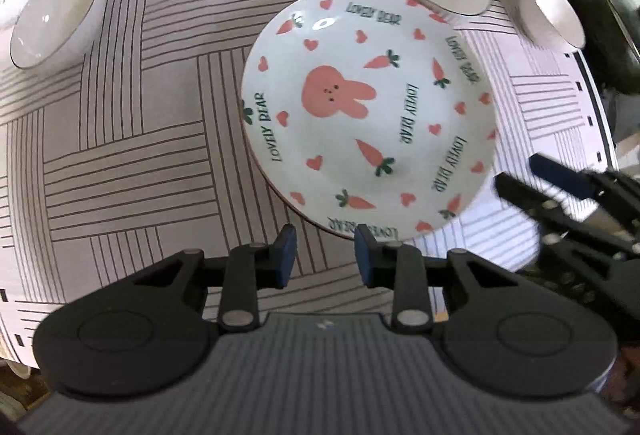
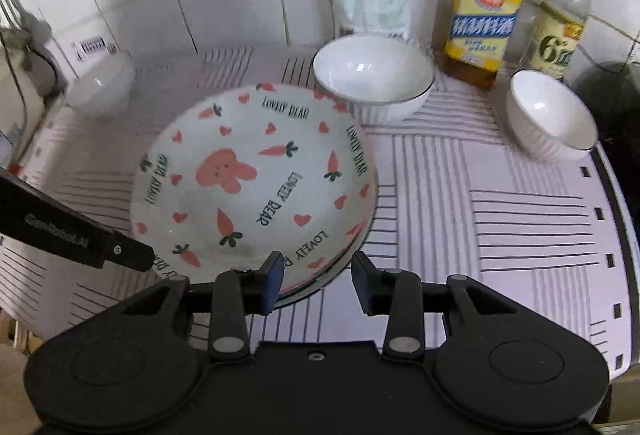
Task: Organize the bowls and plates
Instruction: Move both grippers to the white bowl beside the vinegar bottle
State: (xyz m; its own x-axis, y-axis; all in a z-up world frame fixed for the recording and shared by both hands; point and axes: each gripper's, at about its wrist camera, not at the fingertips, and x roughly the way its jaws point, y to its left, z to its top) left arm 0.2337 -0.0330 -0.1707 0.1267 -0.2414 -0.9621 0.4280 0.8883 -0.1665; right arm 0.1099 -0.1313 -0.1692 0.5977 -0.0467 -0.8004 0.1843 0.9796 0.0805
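Observation:
A white plate with a pink rabbit, carrots and hearts (image 1: 368, 107) (image 2: 256, 187) lies on the striped mat, and further plate rims show stacked under its right edge (image 2: 362, 231). My left gripper (image 1: 326, 255) hovers just off the plate's near rim, its blue pads slightly apart with nothing between them. My right gripper (image 2: 318, 281) hangs over the stack's near right rim, open, pads clear of the plates. It also shows at the right edge in the left wrist view (image 1: 532, 175). Three white bowls stand around: left (image 1: 52, 19), back (image 2: 372, 75), right (image 2: 548, 115).
Two yellow-labelled bottles (image 2: 484, 19) (image 2: 560, 27) and a plastic bag (image 2: 368, 3) stand against the tiled wall. A dark round object (image 2: 608, 107) sits at the far right past the mat's edge. The left gripper's black housing (image 2: 60, 231) reaches in from the left.

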